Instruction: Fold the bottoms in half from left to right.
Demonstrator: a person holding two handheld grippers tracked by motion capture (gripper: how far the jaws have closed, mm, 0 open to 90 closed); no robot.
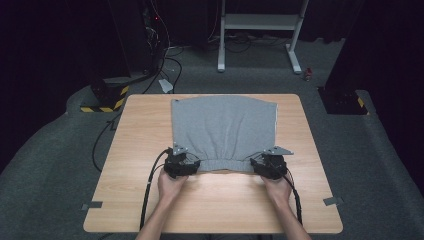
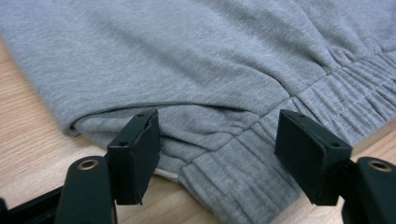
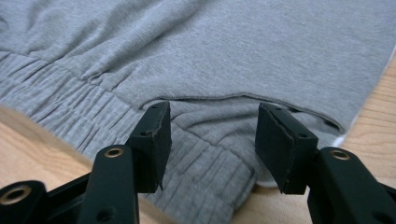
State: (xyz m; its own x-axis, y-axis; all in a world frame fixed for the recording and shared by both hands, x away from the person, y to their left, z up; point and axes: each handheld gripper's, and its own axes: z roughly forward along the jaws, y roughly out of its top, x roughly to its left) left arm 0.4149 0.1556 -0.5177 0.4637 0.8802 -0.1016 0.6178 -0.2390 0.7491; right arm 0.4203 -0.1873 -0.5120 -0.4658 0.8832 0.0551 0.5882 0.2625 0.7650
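Garment (image 1: 223, 130) lies flat on the tabletop (image 1: 140, 145), grey sweat fabric, ribbed elastic hem on the near side where we stand, far edge close to the tabletop's back rim. We judge this the approach to a grasp, likely ahead of a fold or lift. Left hand-held gripper (image 2: 217, 149) sits at the hem's left corner, jaws apart, rib cloth between them but not pinched. Right hand-held gripper (image 3: 210, 144) mirrors it at the right corner, jaws likewise spread over the rib. Next move calls for closing both on the hem corners, catching both layers evenly. Fabric looks soft, gathered above the band, lightly wrinkled.
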